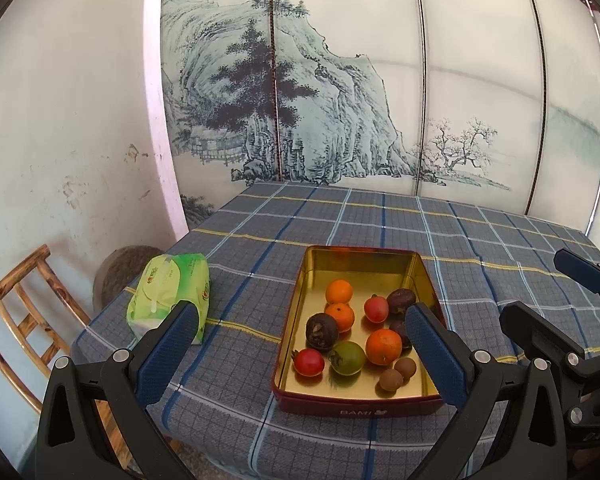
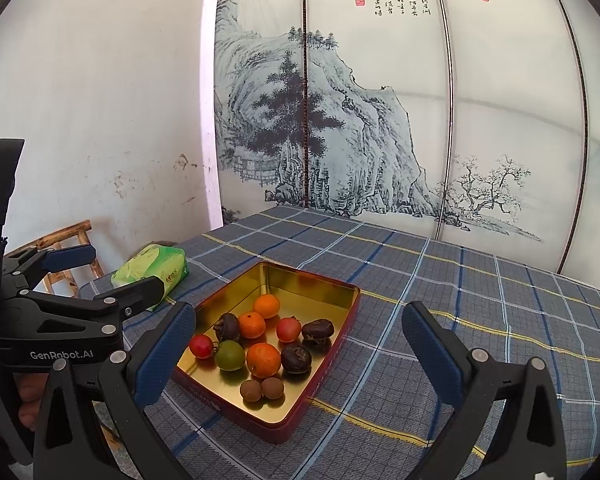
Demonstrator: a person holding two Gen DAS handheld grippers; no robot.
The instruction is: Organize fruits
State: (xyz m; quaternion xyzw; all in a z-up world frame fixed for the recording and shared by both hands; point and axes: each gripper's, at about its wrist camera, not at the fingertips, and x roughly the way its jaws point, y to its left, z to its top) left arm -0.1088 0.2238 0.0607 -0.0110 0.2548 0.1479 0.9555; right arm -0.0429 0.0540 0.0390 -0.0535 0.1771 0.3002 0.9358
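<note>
Tin (image 1: pixel 296 304): three oranges (image 1: pixel 383 346), two longans (image 1: pixel 391 380).

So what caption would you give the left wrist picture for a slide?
Open left gripper hovers before a gold-lined tin of mixed fruits on a plaid tablecloth, tissue pack alongside.

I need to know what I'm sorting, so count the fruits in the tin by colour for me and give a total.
In the tin:
Orange fruits: 3
Red fruits: 2
Green fruit: 1
Dark brown fruits: 3
Small light brown fruits: 2
Total: 11
</note>
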